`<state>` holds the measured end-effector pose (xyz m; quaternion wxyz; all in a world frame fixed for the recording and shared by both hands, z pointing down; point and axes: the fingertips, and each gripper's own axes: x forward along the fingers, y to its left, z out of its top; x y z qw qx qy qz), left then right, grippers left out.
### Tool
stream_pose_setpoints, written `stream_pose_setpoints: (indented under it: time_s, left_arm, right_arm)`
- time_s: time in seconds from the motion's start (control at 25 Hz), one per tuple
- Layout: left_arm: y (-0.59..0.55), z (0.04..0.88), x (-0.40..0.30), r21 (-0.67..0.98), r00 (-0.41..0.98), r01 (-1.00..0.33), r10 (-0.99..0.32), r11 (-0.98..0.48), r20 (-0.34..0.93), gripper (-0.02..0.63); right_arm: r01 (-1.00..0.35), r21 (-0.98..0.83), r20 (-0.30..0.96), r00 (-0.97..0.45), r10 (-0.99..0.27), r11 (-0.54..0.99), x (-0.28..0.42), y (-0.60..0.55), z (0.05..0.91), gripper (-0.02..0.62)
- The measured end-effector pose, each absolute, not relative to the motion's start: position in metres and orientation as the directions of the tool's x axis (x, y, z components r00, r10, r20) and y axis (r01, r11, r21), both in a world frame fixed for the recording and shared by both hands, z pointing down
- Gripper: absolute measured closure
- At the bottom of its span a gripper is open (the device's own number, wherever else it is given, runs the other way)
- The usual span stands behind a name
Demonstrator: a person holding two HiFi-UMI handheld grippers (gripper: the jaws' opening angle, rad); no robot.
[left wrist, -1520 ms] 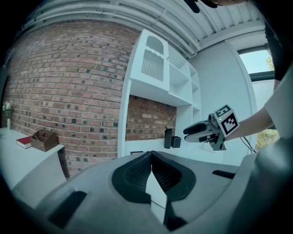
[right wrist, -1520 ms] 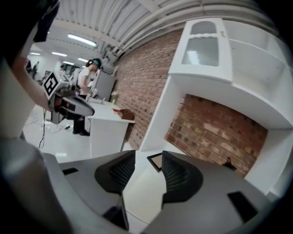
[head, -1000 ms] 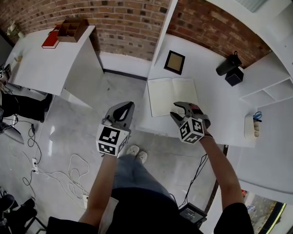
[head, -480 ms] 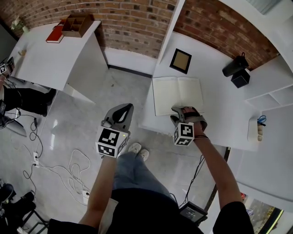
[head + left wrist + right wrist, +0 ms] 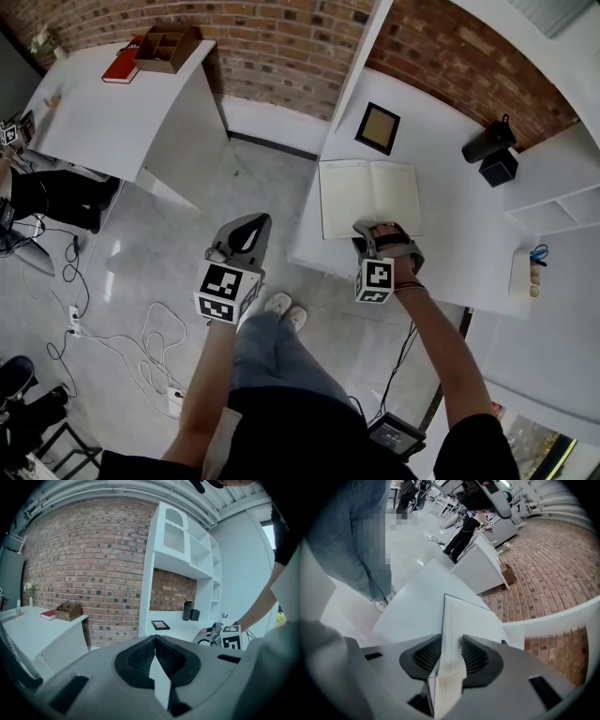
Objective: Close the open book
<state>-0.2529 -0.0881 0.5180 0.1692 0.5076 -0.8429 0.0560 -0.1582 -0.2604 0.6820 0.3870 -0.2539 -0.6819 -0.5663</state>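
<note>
The open book (image 5: 370,197) lies flat on the white desk (image 5: 450,239), its cream pages up. My right gripper (image 5: 375,228) is at the book's near edge, pointing steeply down. In the right gripper view the book's edge (image 5: 461,620) stands between the two pads, with my right gripper (image 5: 451,653) closing on it and both pads touching the paper. My left gripper (image 5: 246,230) hovers over the floor left of the desk. Seen in the left gripper view, my left gripper (image 5: 154,639) is shut with nothing in it.
A framed picture (image 5: 379,127) lies beyond the book. A black bottle (image 5: 487,141) and a black box (image 5: 498,167) stand at the desk's far right. A white holder (image 5: 523,272) sits near the right edge. Cables (image 5: 122,347) lie on the floor.
My right gripper has come down and rolled onto the book's near edge, which is now between its jaws. The left gripper has stayed in place.
</note>
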Motion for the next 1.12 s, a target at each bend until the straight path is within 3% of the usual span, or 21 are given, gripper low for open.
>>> stream_pose_setpoints:
  time_s: [0.2, 0.56, 0.88, 1.12]
  left_arm:
    - [-0.091, 0.521, -0.249, 0.082, -0.41, -0.882, -0.841, 0.464, 0.352, 0.597]
    - [-0.104, 0.522, -0.242, 0.078, -0.38, -0.898, -0.854, 0.433, 0.356, 0.597]
    - [-0.113, 0.522, -0.239, 0.078, -0.355, -0.911, -0.864, 0.406, 0.358, 0.597]
    - [-0.123, 0.526, -0.231, 0.079, -0.325, -0.922, -0.869, 0.379, 0.373, 0.597]
  right_arm:
    - [0.757, 0.607, 0.792, -0.6, -0.112, 0.24, -0.153, -0.258, 0.683, 0.536]
    - [0.647, 0.604, 0.752, -0.656, -0.064, 0.466, -0.153, -0.262, 0.665, 0.561]
    - [0.355, 0.424, 0.644, -0.765, -0.002, 0.833, -0.15, -0.283, 0.629, 0.572]
    - [0.128, 0.166, 0.582, -0.813, 0.008, 0.978, -0.136, -0.308, 0.623, 0.577]
